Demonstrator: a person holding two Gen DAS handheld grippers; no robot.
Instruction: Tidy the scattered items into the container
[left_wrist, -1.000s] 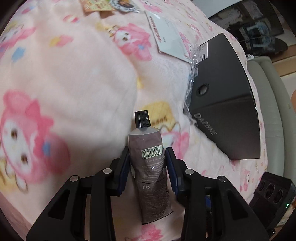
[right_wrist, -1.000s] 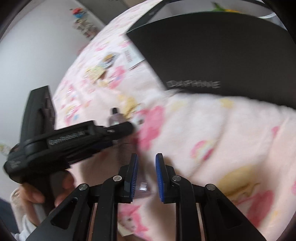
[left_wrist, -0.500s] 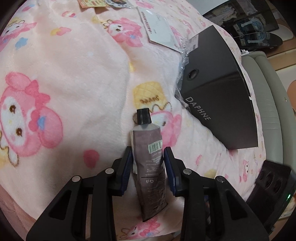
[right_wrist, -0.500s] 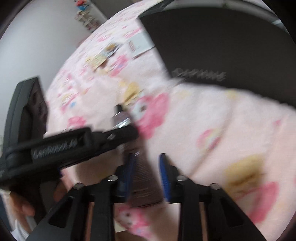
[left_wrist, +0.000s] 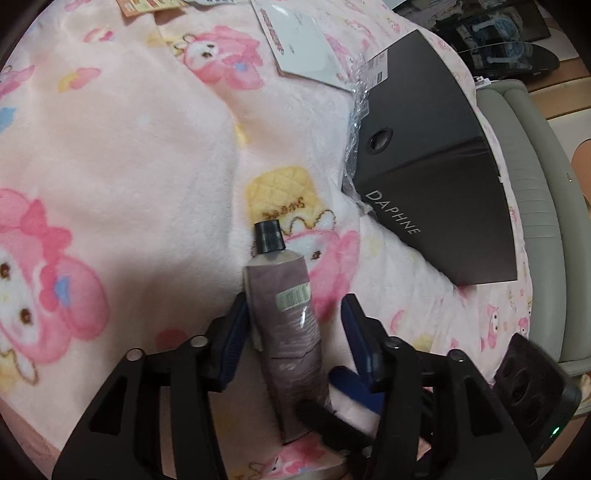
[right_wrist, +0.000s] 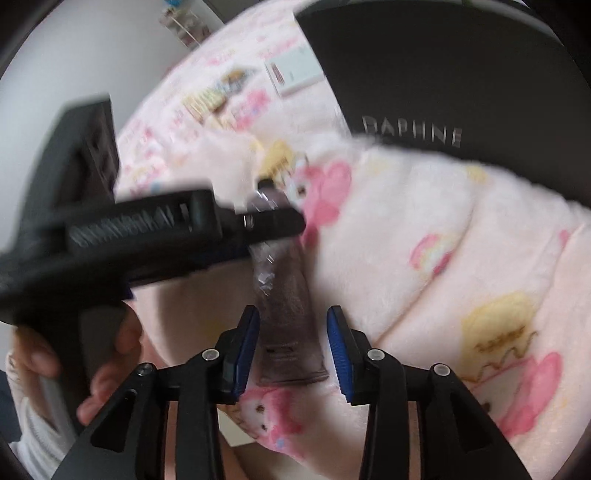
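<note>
A brown tube with a black cap lies on the pink cartoon blanket. My left gripper is open around the tube's middle; its jaws stand apart from the tube's right side. My right gripper is open around the tube's flat tail end; its blue pad also shows in the left wrist view. The black DAPHNE box lies closed on the blanket to the right, also in the right wrist view.
A white card and small printed cards lie at the blanket's far side. Crinkled clear plastic sits against the box. A grey padded bed edge runs along the right. My left hand holds the left gripper.
My left gripper has opened wider around the tube. My right gripper has moved in from the tail side and opened, so its jaws now straddle the tube's end.
</note>
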